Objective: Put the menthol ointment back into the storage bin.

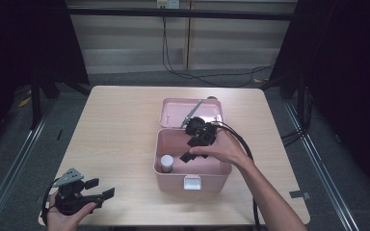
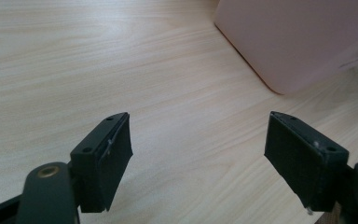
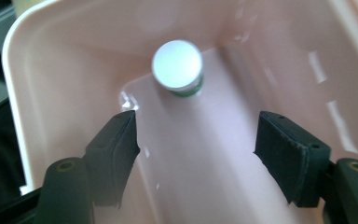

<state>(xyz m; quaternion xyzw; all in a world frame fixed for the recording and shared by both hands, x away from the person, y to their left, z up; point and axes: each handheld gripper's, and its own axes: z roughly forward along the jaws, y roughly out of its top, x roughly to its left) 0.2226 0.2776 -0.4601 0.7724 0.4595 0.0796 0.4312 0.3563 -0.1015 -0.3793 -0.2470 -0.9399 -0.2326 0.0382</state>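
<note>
A pink plastic box point(image 1: 171, 182) stands open at the middle of the table, its lid point(image 1: 173, 111) laid back behind it. A small bottle with a white cap point(image 1: 166, 162) stands upright in the box's front left corner. My right gripper point(image 1: 189, 153) hangs over the box's inside, pointing down toward that corner. In the right gripper view it point(image 3: 196, 154) is open with nothing between its jaws, and the bottle point(image 3: 177, 64) sits beyond them against the box wall point(image 3: 65, 70). My left gripper point(image 1: 101, 188) rests open near the table's front left, over bare wood point(image 2: 198, 158).
A white latch point(image 1: 192, 183) sits on the box's front wall. The box's corner point(image 2: 298, 42) lies ahead and to the right of the left gripper. Cables point(image 1: 212, 77) run over the floor behind the table. Dark curtains flank both sides.
</note>
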